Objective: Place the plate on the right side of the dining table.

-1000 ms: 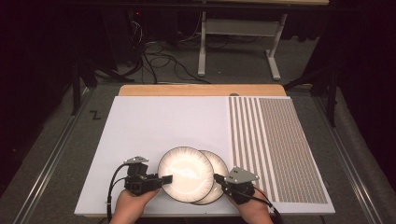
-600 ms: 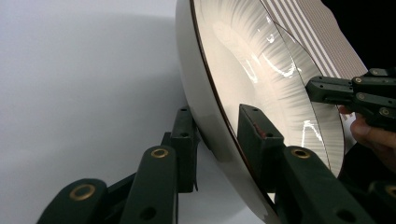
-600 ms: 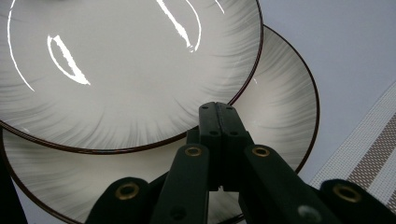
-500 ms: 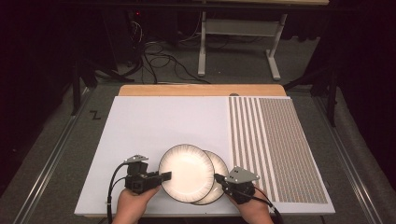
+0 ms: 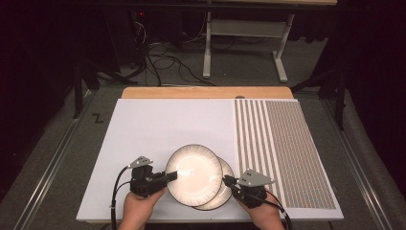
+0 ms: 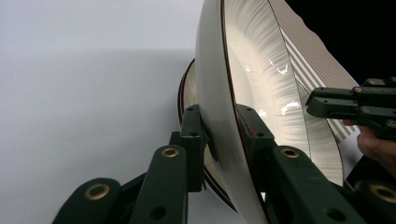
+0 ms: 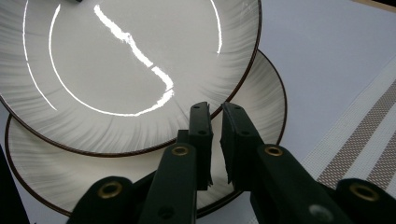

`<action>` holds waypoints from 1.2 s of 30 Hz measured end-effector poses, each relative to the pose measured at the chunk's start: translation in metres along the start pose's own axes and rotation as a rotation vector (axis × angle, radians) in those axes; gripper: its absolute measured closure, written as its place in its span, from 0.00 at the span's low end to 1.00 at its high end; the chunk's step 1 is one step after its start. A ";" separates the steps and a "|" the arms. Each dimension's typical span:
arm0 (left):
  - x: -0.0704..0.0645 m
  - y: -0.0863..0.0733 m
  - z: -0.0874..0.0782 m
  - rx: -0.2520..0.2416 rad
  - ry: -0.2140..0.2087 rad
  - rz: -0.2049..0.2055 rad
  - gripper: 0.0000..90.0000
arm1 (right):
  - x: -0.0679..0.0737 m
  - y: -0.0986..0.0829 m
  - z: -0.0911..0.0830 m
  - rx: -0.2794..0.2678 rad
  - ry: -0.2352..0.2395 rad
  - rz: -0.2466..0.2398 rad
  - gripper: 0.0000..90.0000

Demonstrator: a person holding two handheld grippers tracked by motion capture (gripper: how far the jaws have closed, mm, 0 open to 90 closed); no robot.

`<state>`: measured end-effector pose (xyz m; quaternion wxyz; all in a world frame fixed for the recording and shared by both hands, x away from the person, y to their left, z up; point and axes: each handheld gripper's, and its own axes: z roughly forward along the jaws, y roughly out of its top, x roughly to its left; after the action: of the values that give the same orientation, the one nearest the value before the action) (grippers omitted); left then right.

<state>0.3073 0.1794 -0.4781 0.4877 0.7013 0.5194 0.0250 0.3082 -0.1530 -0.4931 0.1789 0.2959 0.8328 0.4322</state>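
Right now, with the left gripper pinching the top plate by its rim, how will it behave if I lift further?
The top plate looks rigid and glazed, so probably slippery and breakable. The left gripper pinches one edge only; the plate may sag or pivot toward the lower plate.

Two plates [image 5: 194, 173], two grippers [image 5: 171, 176], one striped mat [image 5: 282, 143].

High view looks forward and down from above the person's side, taking in the whole table [image 5: 158, 124]. Left gripper view sits very close, edge-on to the upper plate [image 6: 224, 93]. Right gripper view looks down across both plates, the upper plate [image 7: 126, 60] shared by all three.
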 end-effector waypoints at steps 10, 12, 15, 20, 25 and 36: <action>-0.005 -0.002 0.006 -0.081 -0.034 0.066 0.87 | -0.015 -0.001 -0.018 -0.048 -0.042 0.030 0.63; -0.004 -0.003 0.005 -0.094 -0.034 0.074 0.87 | -0.017 -0.001 -0.023 -0.056 -0.047 0.040 0.58; -0.004 -0.005 0.005 -0.111 -0.036 0.090 0.87 | -0.021 -0.002 -0.033 -0.083 -0.053 0.060 0.45; -0.005 -0.006 0.004 -0.130 -0.037 0.122 0.87 | -0.025 -0.005 -0.046 -0.101 -0.107 0.060 0.16; -0.008 -0.008 0.004 -0.153 -0.032 0.161 0.87 | -0.028 -0.007 -0.054 -0.107 -0.136 0.083 0.03; -0.019 -0.011 0.001 -0.191 -0.016 0.249 0.87 | -0.030 -0.021 -0.086 -0.133 -0.179 0.116 0.01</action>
<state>0.2916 0.1646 -0.4771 0.5493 0.7109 0.4198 0.1291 0.2760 -0.2346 -0.4604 0.2464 0.3684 0.7645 0.4681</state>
